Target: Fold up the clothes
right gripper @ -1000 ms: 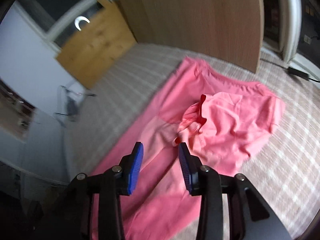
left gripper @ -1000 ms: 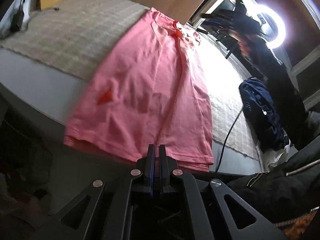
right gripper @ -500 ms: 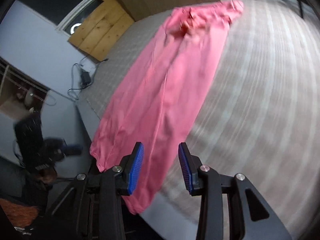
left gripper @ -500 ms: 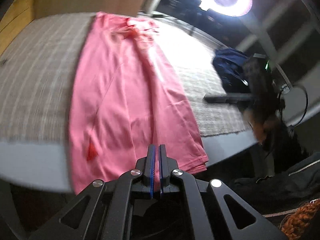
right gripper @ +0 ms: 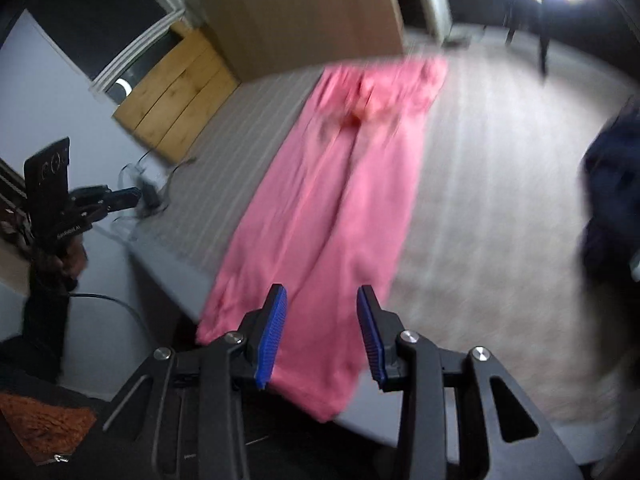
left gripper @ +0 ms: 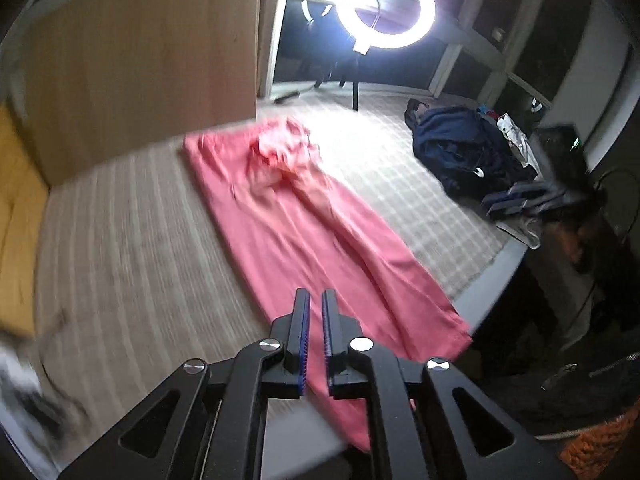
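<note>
Pink garment (left gripper: 304, 220) (beige checked bedcover (left gripper: 120, 240))

A long pink garment (left gripper: 312, 236) runs from the upper middle of the frame down to the lower right, lying on a pale checked cover (left gripper: 132, 248); its far end looks bunched, though blur hides detail. The left gripper (left gripper: 315, 304) sits low centre, jaws slightly parted, empty. A ring light (left gripper: 386, 6) glares at top. Dark blue clothes (left gripper: 460, 148) lie heaped at right.
</note>
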The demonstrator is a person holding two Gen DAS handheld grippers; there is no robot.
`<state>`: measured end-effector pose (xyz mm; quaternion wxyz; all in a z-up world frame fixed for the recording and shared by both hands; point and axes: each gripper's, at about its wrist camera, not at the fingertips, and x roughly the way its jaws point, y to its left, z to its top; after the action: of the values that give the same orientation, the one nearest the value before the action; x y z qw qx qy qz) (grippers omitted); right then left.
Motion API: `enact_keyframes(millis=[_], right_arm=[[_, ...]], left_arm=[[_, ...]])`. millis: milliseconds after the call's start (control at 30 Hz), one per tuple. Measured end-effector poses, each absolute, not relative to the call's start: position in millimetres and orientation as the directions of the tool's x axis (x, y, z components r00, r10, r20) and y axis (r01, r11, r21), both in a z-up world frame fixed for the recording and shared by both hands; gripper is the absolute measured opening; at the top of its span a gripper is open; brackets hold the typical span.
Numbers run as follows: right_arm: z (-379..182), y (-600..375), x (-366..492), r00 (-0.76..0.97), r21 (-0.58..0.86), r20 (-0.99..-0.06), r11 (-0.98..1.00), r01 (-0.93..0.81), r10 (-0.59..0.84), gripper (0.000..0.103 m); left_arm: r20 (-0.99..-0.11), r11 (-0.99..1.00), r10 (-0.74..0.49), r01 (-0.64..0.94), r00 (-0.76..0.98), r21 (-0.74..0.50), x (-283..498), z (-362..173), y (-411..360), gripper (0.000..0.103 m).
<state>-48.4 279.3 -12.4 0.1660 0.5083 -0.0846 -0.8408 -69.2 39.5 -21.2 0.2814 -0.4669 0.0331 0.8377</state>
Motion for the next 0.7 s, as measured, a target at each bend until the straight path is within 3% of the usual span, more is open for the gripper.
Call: enact_keyframes(millis=[167, 267, 333, 533, 700], right_arm=[[-1.8, 307.0, -131.2, -0.485, 0.266, -0.814, -0.947, 0.18, -0.321, 0.036], [-23.2, 319.8, -190.6, -0.497, 0.286, -0.806, -0.946, 0.152, -0.323, 0.036], [-46.4, 333.4, -232.7, -0.485, 0.336, -0.8, -0.933, 0.127, -0.354, 0.037], [-109.5, 377.3, -311.2, -0.483, 0.437, -0.782, -0.899, 0.027, -0.395, 0.04], [-149.7, 396.7, -361.1, -0.479, 0.461, -0.779, -0.888, 0.0, -0.404, 0.04]], left_arm=[[-0.808, -0.828, 0.427, -0.535, -0.406, -0.169, -163.5, -18.9, 77.5, 0.02], [-0.83, -0.852, 0.38, -0.504, -0.408, -0.143, -220.8, -38.3, 111.4, 0.026], [-0.847, -0.865, 0.343, -0.489, -0.405, -0.117, -256.1, -58.8, 128.3, 0.034], [-0.898, -0.899, 0.233, -0.436, -0.375, -0.051, -352.3, -125.1, 168.5, 0.035], [-0.913, -0.909, 0.245, -0.404, -0.327, -0.1, -388.2, -159.2, 171.2, 0.035]])
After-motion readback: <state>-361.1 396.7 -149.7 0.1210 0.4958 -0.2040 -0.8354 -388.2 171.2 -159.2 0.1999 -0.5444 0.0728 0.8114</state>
